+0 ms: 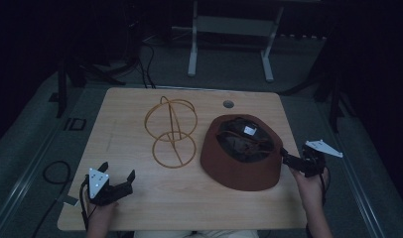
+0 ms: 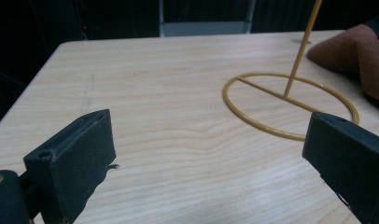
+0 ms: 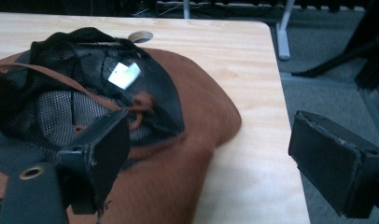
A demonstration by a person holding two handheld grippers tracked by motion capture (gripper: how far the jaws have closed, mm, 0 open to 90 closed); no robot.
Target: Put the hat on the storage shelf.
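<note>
- High view: hat (image 1: 241, 153) lies crown-down on worktop (image 1: 135, 198), right of centre; wire stand (image 1: 170, 130) just beside it, left. Left gripper (image 1: 117, 174) at near left, jaws apart. Right gripper (image 1: 288, 158) at hat's right edge.
- Left gripper view: jaws wide, nothing between; stand ring (image 2: 290, 105) ahead.
- Right gripper view: jaws spread, left jaw over hat brim (image 3: 178, 177); mesh lining (image 3: 61, 107) visible.

from my remote station, the high view reads dim, the room around the table (image 1: 140, 208) falling to near black. both gripper views are brighter and mildly soft, with the near jaws out of focus. the hat (image 3: 187, 140) looks slightly blurred.
</note>
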